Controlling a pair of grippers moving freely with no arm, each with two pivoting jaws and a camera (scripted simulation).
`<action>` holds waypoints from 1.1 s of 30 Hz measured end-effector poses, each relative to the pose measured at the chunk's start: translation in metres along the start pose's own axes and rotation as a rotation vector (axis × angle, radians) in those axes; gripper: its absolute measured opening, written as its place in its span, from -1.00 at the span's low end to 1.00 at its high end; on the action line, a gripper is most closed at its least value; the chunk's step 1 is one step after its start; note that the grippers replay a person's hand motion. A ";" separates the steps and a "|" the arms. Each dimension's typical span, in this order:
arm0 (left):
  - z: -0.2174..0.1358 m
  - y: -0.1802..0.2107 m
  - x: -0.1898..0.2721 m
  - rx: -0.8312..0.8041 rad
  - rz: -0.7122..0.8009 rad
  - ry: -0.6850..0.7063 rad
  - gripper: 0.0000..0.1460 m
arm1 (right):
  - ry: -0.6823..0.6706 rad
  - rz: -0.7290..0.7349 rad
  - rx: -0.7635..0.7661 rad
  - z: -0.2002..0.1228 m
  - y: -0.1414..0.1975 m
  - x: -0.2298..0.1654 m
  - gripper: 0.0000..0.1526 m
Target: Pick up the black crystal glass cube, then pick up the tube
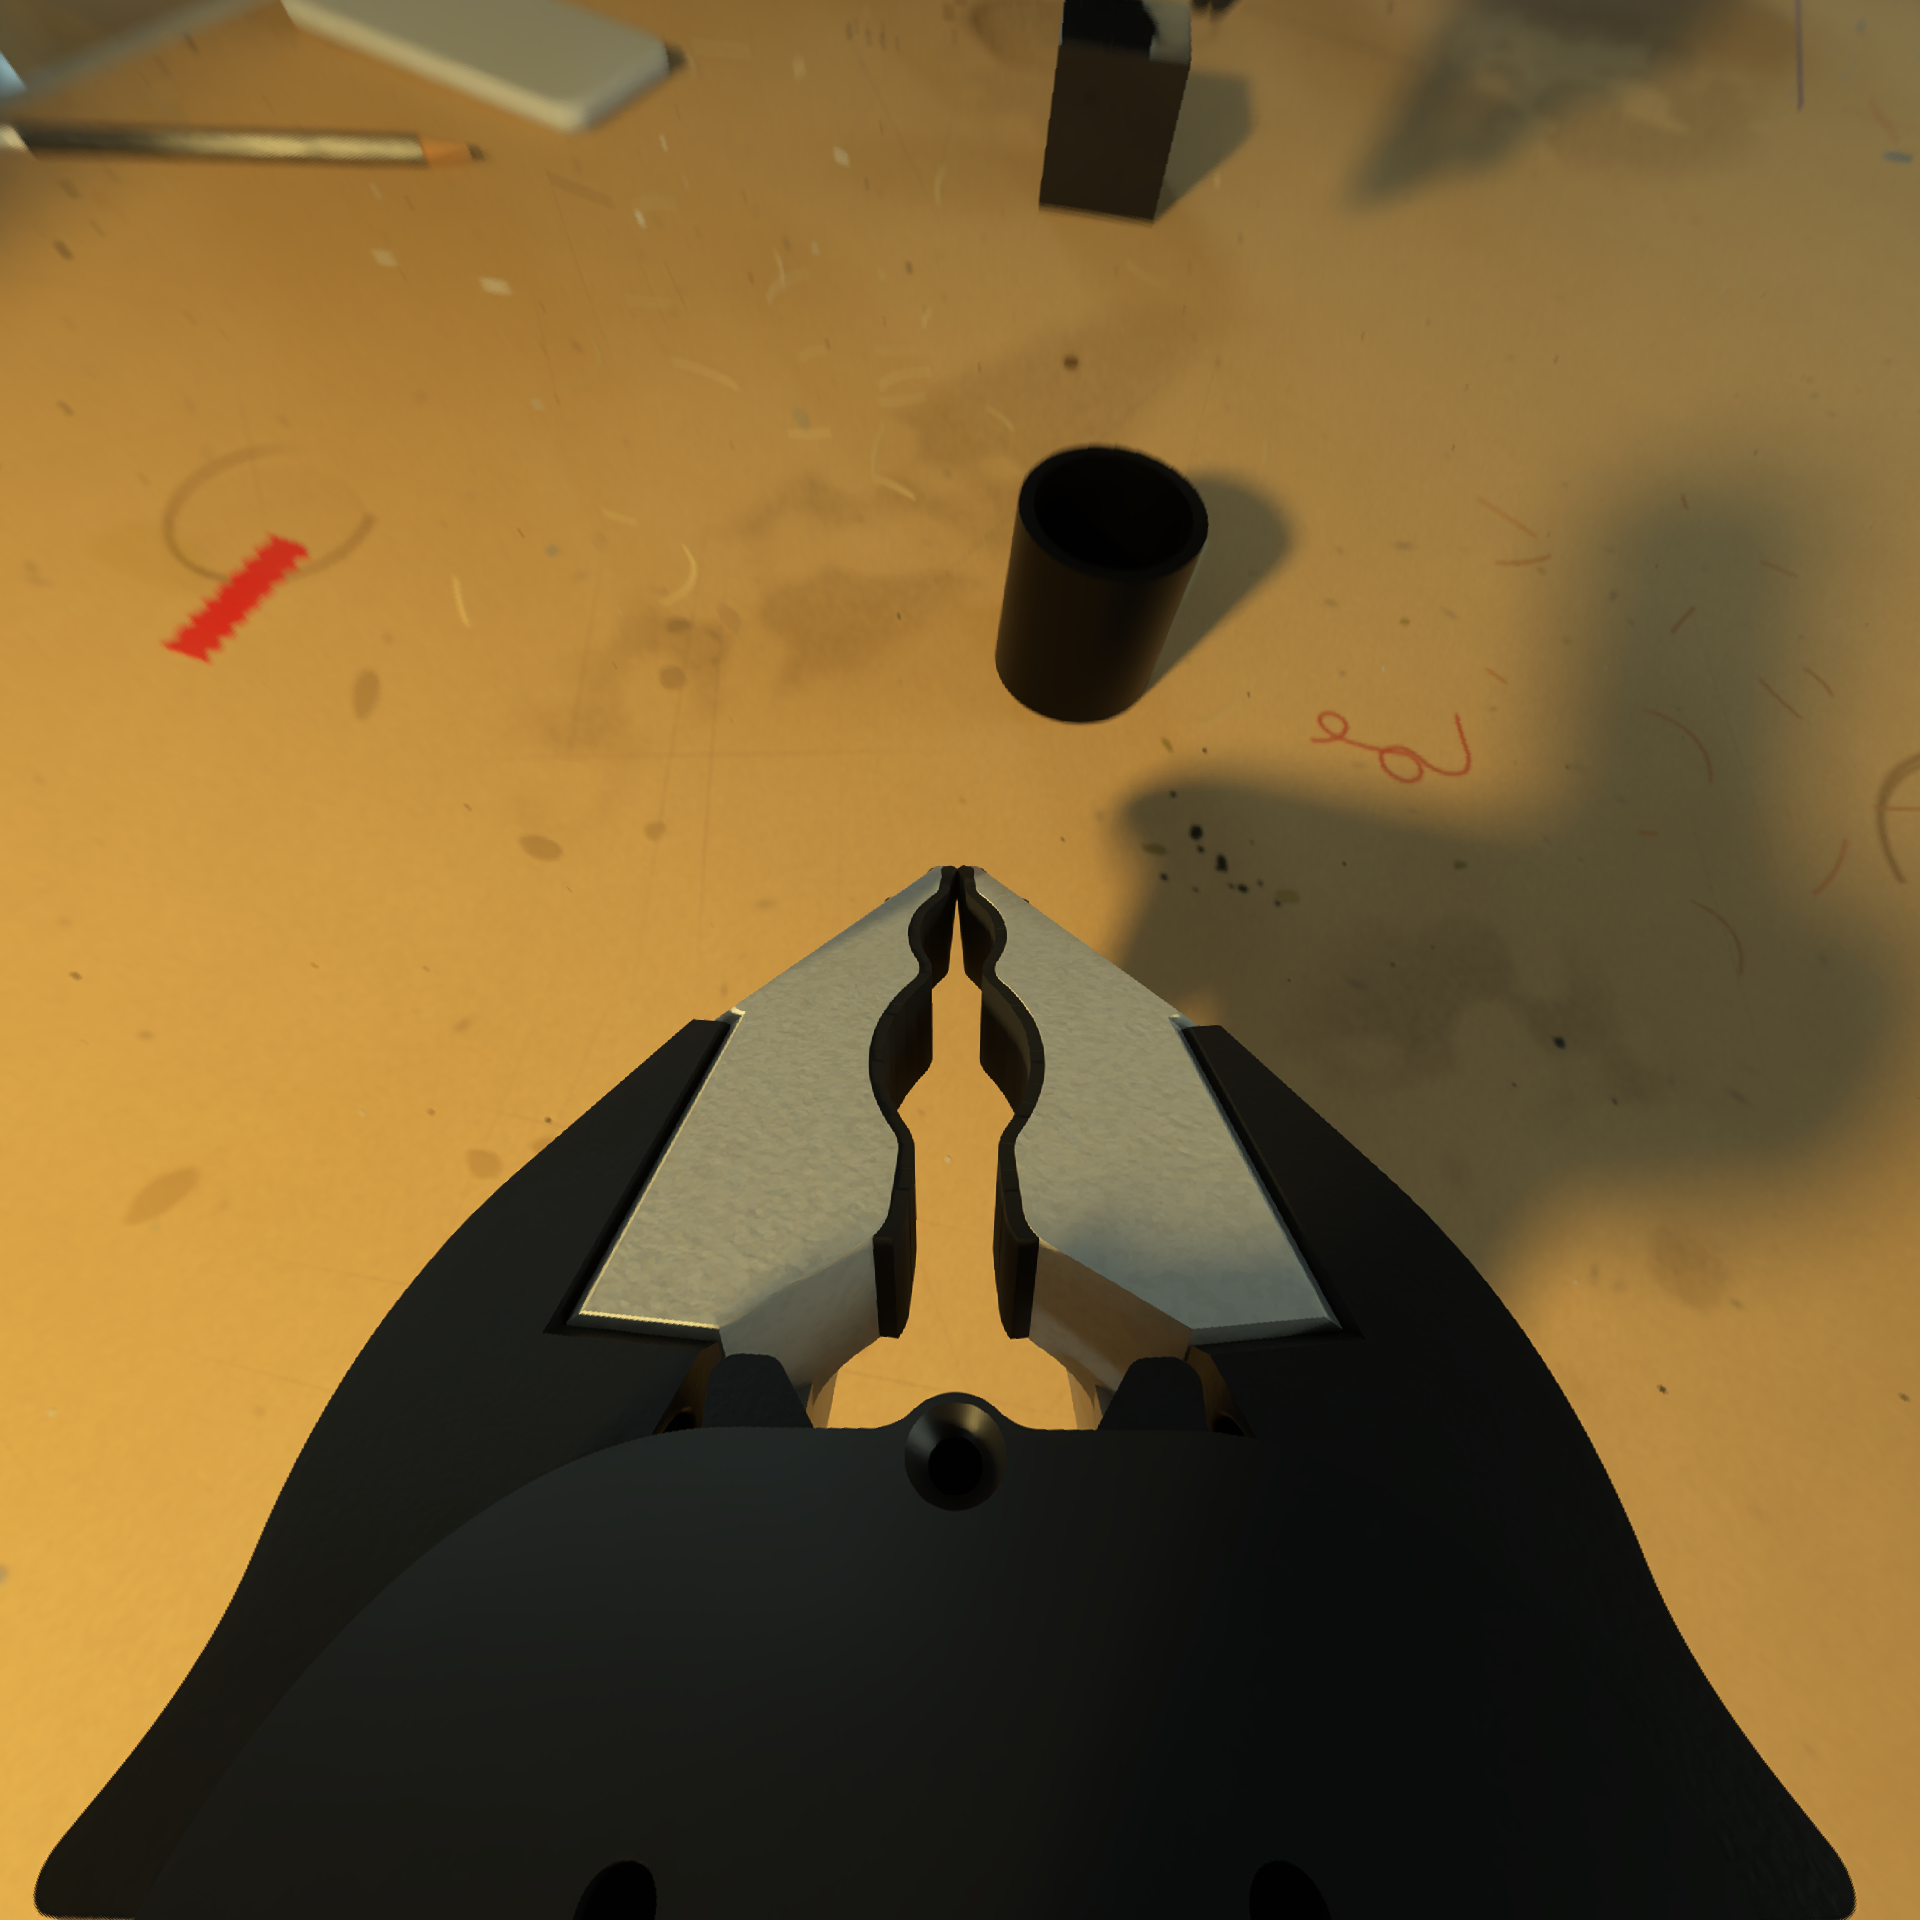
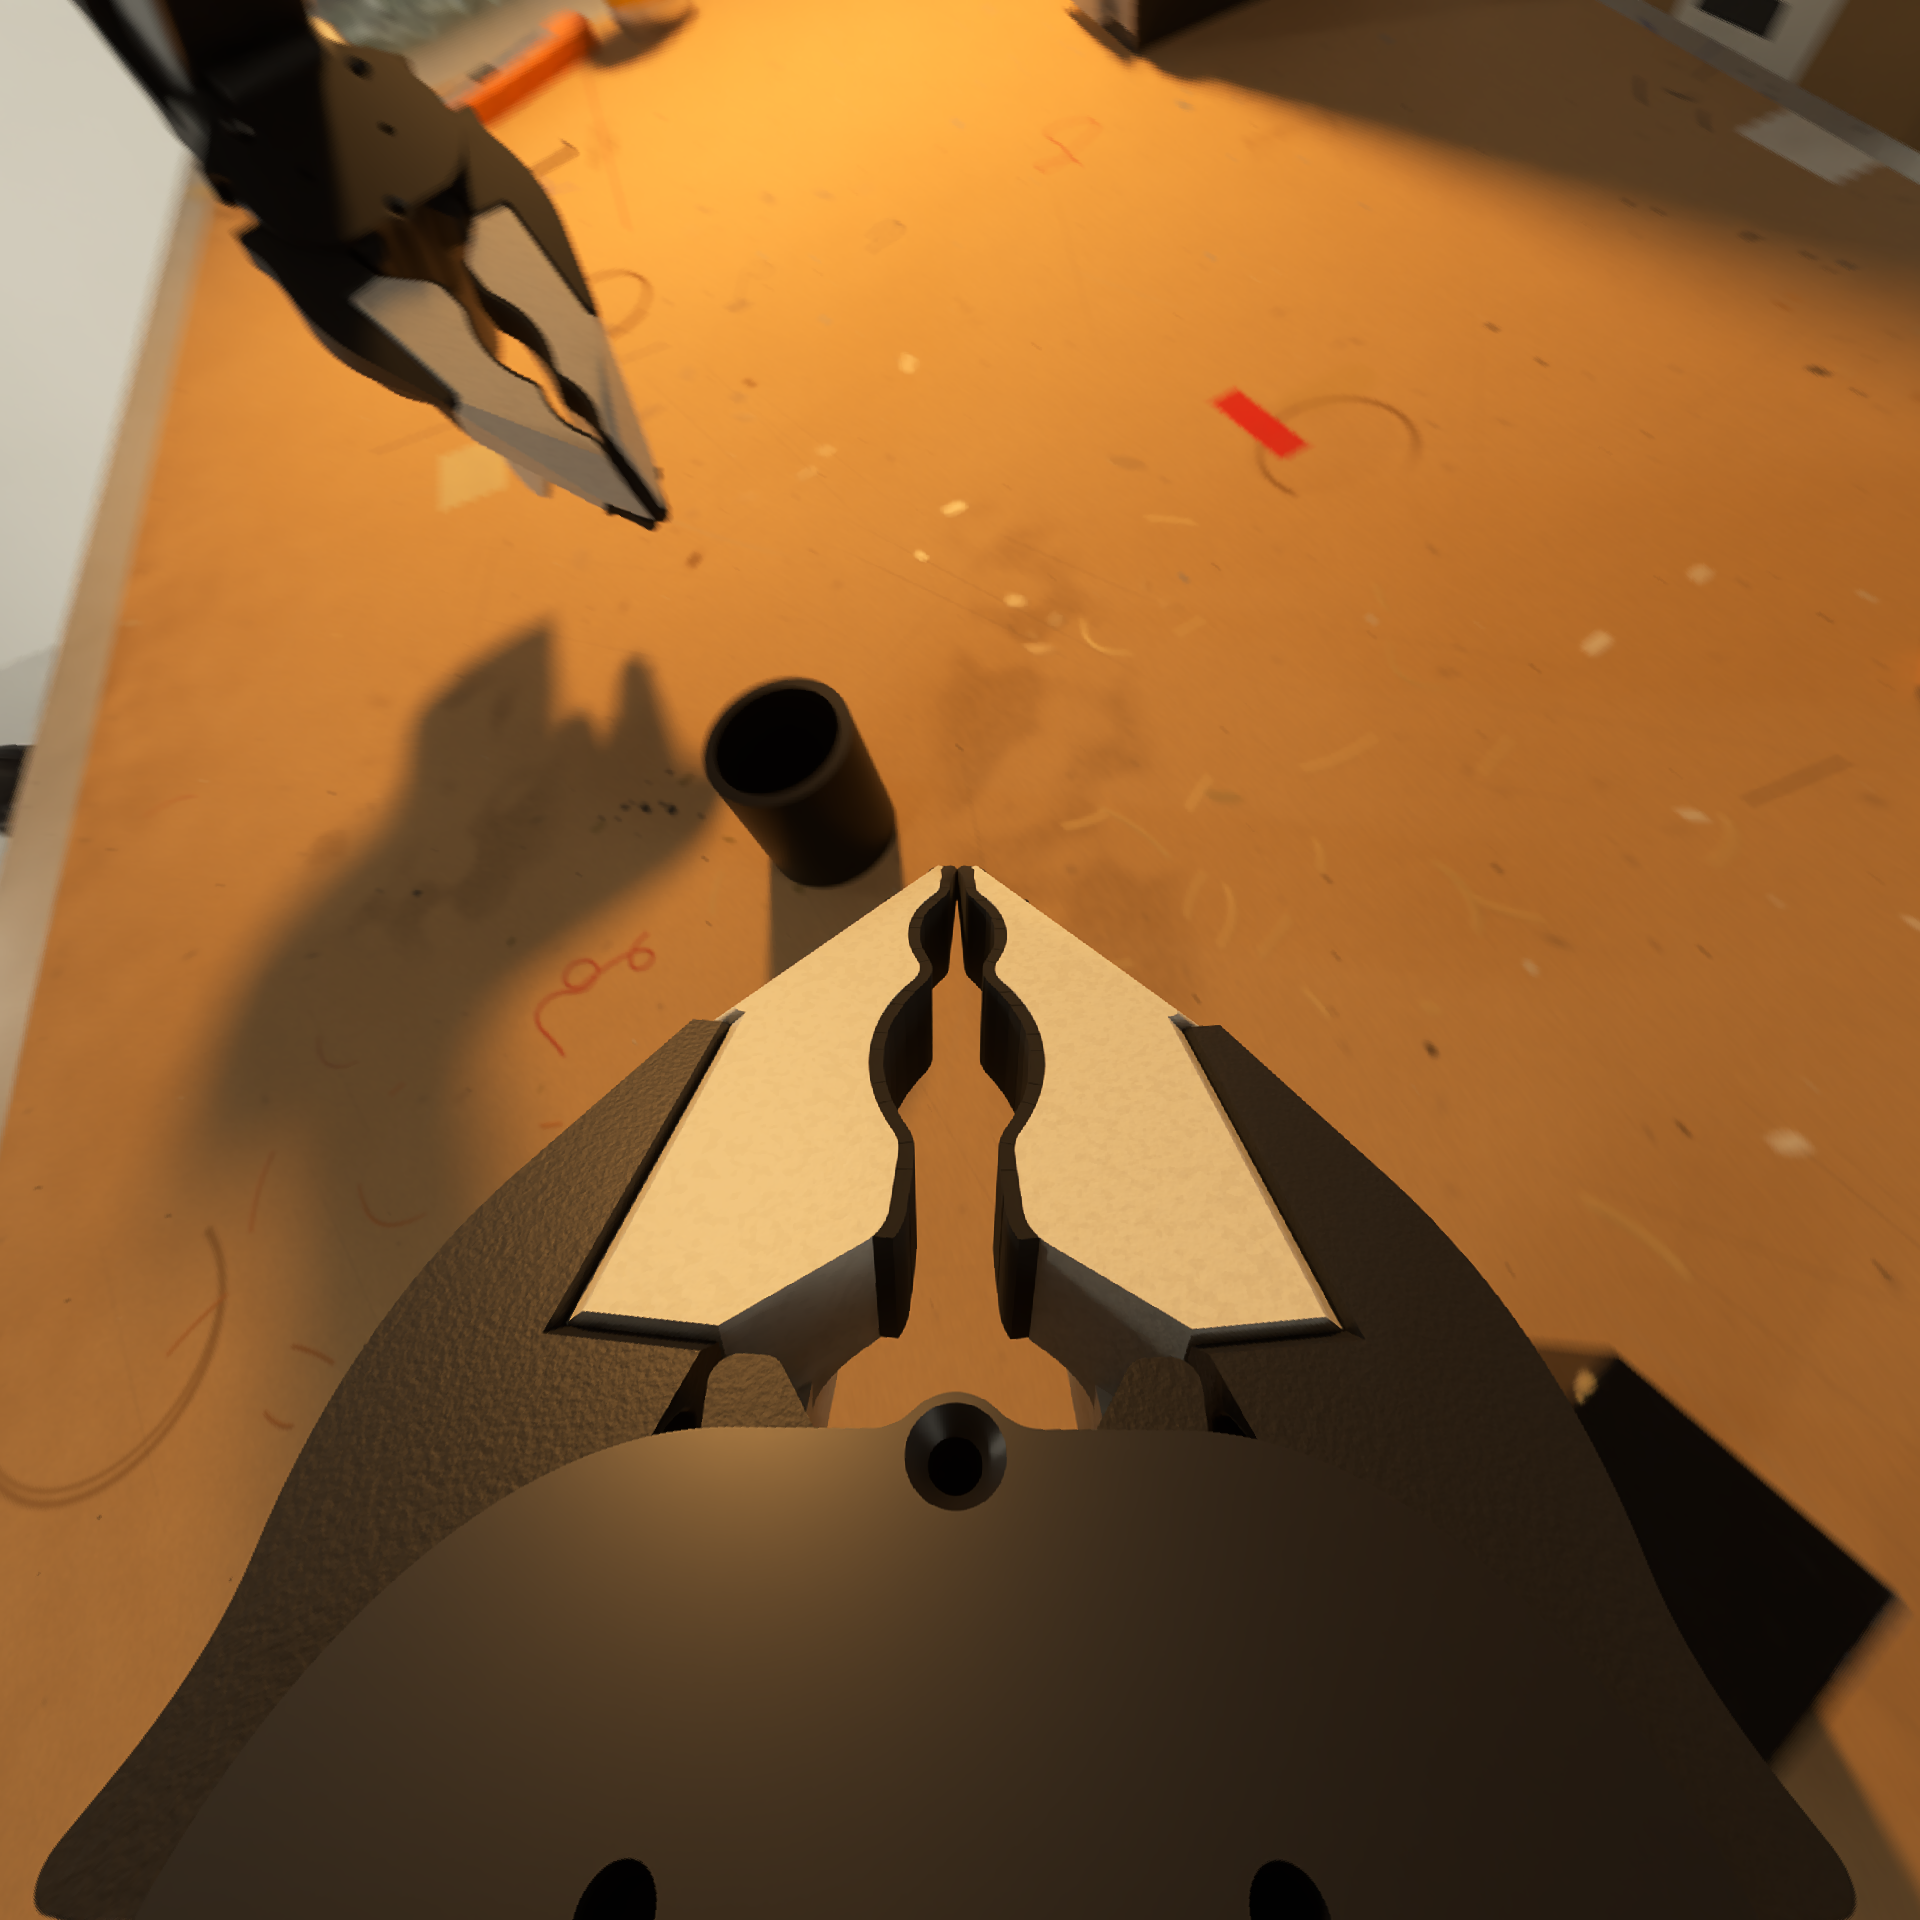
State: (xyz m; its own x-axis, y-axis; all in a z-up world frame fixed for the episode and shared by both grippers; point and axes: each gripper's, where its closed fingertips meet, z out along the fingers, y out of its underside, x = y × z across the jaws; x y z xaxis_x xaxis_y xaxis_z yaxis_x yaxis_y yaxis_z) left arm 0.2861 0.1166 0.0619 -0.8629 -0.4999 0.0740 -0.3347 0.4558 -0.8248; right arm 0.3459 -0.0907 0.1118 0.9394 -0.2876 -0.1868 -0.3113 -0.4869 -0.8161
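Note:
The black tube [image 1: 1096, 587] stands upright on the orange table, open end up, ahead and slightly right of my left gripper [image 1: 957, 873], which is shut and empty. The black cube [image 1: 1112, 114], a tall dark block, stands farther off behind the tube. In the right wrist view the tube [image 2: 800, 779] is just ahead and left of my right gripper [image 2: 957, 873], which is shut and empty. The cube [image 2: 1745, 1558] shows at the lower right, partly hidden by the gripper body. The left gripper [image 2: 634, 514] hangs at the upper left, tips together.
A white flat slab [image 1: 488, 57] and a pencil [image 1: 239, 145] lie at the far left. A red tape mark [image 1: 237, 601] is on the table, also in the right wrist view [image 2: 1259, 422]. An orange-handled tool [image 2: 530, 62] lies far off. The table edge [image 2: 94, 623] runs along the left.

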 end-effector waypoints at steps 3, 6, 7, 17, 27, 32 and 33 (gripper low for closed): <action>0.004 0.009 0.004 -0.086 0.001 -0.035 -1.00 | 0.115 0.025 -0.064 -0.022 0.013 0.010 -1.00; 0.008 0.000 0.015 -0.088 0.037 -0.046 -1.00 | 0.162 0.060 -0.092 -0.046 0.026 0.008 -1.00; 0.010 -0.008 0.018 -0.073 0.061 -0.061 -1.00 | 0.172 0.074 -0.090 -0.053 0.030 0.008 -1.00; 0.045 -0.088 0.044 -0.154 0.355 -0.103 -1.00 | 0.266 0.142 -0.125 -0.085 0.055 0.014 -1.00; 0.041 -0.093 0.027 0.066 0.281 -0.101 -0.13 | 0.342 0.164 0.064 -0.133 0.076 0.021 -0.54; 0.059 -0.056 0.032 0.086 0.112 -0.006 0.15 | 0.439 0.103 0.149 -0.134 0.081 0.049 -0.18; 0.065 -0.050 0.036 0.092 0.059 0.020 0.16 | 0.486 0.113 0.149 -0.134 0.083 0.060 -0.12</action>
State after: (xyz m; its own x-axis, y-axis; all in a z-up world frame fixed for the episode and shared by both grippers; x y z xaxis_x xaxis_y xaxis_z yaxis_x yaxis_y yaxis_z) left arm 0.2969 0.0281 0.0698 -0.8876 -0.4594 0.0343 -0.2482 0.4141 -0.8757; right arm 0.3572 -0.2589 0.1059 0.7149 -0.6985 -0.0315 -0.3500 -0.3185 -0.8809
